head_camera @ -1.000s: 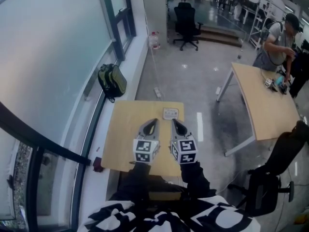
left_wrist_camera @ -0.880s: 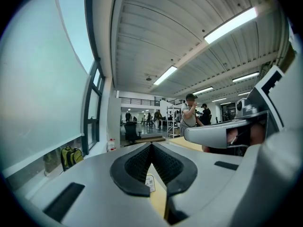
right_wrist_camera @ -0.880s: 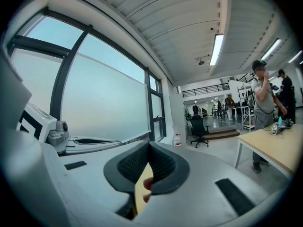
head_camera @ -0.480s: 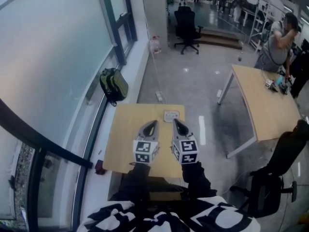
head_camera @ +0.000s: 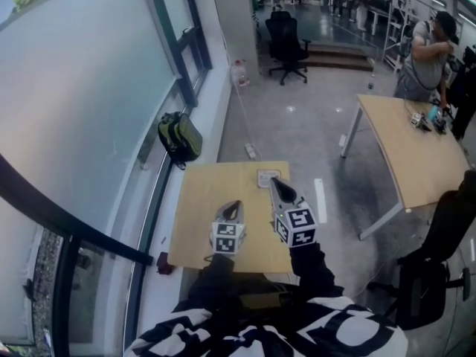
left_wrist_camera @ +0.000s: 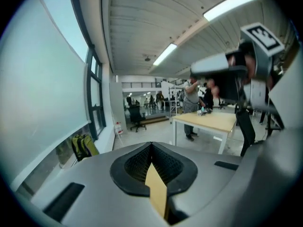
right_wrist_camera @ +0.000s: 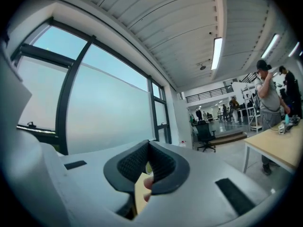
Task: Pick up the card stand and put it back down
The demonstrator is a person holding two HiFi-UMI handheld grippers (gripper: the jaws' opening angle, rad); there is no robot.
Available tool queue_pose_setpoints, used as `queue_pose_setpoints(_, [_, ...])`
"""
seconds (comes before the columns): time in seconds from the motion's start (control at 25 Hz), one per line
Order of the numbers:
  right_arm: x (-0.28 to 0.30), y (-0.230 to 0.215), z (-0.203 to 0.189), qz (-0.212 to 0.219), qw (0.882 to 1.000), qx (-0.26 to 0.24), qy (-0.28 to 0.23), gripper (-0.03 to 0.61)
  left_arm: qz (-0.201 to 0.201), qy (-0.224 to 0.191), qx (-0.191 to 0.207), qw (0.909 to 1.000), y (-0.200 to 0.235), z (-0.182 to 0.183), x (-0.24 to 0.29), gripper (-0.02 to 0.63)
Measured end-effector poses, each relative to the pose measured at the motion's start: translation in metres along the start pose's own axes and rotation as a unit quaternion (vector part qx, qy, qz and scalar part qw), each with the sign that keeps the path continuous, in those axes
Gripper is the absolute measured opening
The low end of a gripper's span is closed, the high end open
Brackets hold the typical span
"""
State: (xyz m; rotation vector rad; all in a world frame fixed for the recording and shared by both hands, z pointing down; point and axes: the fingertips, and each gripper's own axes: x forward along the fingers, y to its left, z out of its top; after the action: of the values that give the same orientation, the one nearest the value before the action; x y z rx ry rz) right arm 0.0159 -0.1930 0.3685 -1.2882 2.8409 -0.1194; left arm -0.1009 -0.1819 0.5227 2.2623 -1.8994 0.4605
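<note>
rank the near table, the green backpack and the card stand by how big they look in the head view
1. near table
2. green backpack, lower down on the floor, so its true size is unsure
3. card stand

left claw, right claw: grey, black ribbed pads | cubes: black-white markers | sleeves: black | top: black-white print

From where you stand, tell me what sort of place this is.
Most likely an open-plan office or workshop: a light wooden work table with a person busy at it, a black swivel chair on a polished floor, and a tall window wall.
</note>
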Motion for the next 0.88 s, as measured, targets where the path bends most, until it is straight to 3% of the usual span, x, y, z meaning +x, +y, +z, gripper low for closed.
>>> queue_pose_setpoints(0.08, [-0.007, 0.013, 0.013, 0.068, 0.997, 0.018, -0.010, 0.021, 0.007, 0.070, -0.007, 0.9975, 0.007, -0.058, 0.007, 0.009])
queue_pose_setpoints(0.12, [-0.016, 0.025, 0.022, 0.125, 0.992, 0.027, -0.020, 0.021, 0.007, 0.107, -0.014, 0.9941, 0.010, -0.088, 0.008, 0.010])
queue_pose_setpoints(0.16, [-0.028, 0.040, 0.034, 0.194, 0.980, 0.037, -0.033, 0.021, 0.006, 0.146, -0.019, 0.9891, 0.011, -0.116, 0.007, 0.010])
queue_pose_setpoints(0.24, [-0.064, 0.067, 0.064, 0.328, 0.940, 0.064, -0.070, 0.023, 0.008, 0.220, -0.022, 0.9753, 0.012, -0.167, -0.001, 0.009])
queue_pose_setpoints(0.32, [-0.095, 0.077, 0.096, 0.395, 0.907, 0.089, -0.117, 0.023, 0.015, 0.271, -0.029, 0.9619, 0.014, -0.209, -0.012, 0.011])
queue_pose_setpoints(0.4, [-0.107, 0.073, 0.117, 0.389, 0.903, 0.095, -0.155, 0.023, 0.015, 0.300, -0.042, 0.9530, 0.013, -0.235, -0.020, 0.010])
queue_pose_setpoints(0.48, [-0.105, 0.066, 0.122, 0.356, 0.915, 0.089, -0.169, 0.023, 0.001, 0.302, -0.060, 0.9514, 0.005, -0.245, -0.022, 0.009])
queue_pose_setpoints(0.52, [-0.101, 0.061, 0.120, 0.334, 0.923, 0.087, -0.169, 0.023, -0.007, 0.287, -0.065, 0.9558, 0.002, -0.239, -0.020, 0.010])
queue_pose_setpoints(0.6, [-0.086, 0.049, 0.110, 0.273, 0.946, 0.073, -0.160, 0.021, -0.020, 0.224, -0.071, 0.9717, -0.002, -0.206, -0.011, 0.011])
queue_pose_setpoints(0.72, [-0.061, 0.036, 0.087, 0.177, 0.977, 0.005, -0.117, 0.021, -0.023, 0.110, -0.072, 0.9911, -0.001, -0.132, 0.001, 0.009])
queue_pose_setpoints(0.8, [-0.049, 0.035, 0.073, 0.140, 0.985, -0.036, -0.091, 0.021, -0.025, 0.041, -0.067, 0.9965, 0.000, -0.073, -0.001, 0.010])
queue_pose_setpoints(0.88, [-0.040, 0.035, 0.064, 0.114, 0.990, -0.038, -0.074, 0.021, -0.028, -0.015, -0.060, 0.9977, -0.002, -0.018, -0.009, 0.009])
